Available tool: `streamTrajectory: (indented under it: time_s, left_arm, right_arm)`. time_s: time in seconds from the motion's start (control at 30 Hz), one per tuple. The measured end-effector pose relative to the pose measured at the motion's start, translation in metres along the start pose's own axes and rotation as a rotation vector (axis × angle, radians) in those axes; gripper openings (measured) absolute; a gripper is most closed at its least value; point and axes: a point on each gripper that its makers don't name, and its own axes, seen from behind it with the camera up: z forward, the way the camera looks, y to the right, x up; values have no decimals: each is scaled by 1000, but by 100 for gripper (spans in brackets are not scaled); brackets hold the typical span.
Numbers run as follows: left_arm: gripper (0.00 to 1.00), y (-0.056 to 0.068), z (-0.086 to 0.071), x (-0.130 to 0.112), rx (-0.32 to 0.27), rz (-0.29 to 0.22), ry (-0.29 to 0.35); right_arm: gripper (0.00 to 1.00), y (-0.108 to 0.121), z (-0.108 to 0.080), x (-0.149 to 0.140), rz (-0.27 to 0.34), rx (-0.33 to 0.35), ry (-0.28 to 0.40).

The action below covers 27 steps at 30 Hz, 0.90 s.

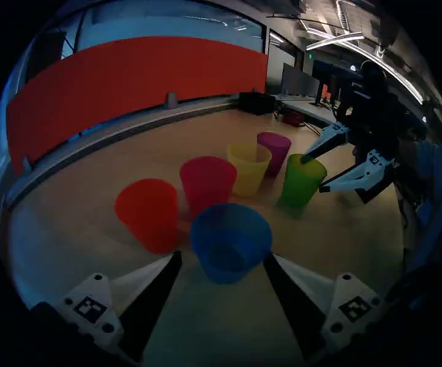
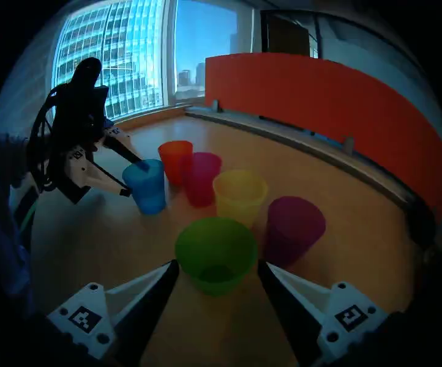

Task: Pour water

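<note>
Left gripper view, read from the left: a red cup stands on the desk. A pink cup is just beside it, then come a yellow cup and a purple cup behind that. The group sits mid-desk, well clear of the far edge that runs under the red screen.

In front of the red and pink cups, nearest the camera, is the blue cup. The left gripper has it between its fingers. The jaws are spread wide, one finger on each side of the cup wall. They are close to the wall, but I cannot tell whether they touch it. That looks like lining up for a grasp.

Farther right stands the green cup. The right gripper comes in from the right-hand side, also spread, with one fingertip at the rim and the other beside the wall. In the right gripper view the green cup sits upright between that gripper's own fingers, again with no squeeze visible.

My reading is that each hand is taking one cup, one to pour from and one to receive. The other four cups are packed close, so a grasp has to come in from the open side. I see no water in the blue or green cup, though the tinted plastic and dim light make that uncertain.
</note>
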Motion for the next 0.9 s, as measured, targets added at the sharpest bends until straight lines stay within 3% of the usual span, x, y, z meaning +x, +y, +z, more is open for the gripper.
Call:
streamTrajectory:
  time_s: [0.67, 0.8, 0.9]
  left_arm:
    - [99, 7, 20, 10, -28, 2, -4]
    - [96, 9, 23, 8, -33, -2, -12]
    - [89, 9, 24, 7, -32, -2, -14]
  right_arm:
    - [99, -1, 14, 2, 14, 19, -7]
    - [99, -1, 14, 3, 13, 21, -5]
    - [99, -1, 14, 3, 12, 21, -3]
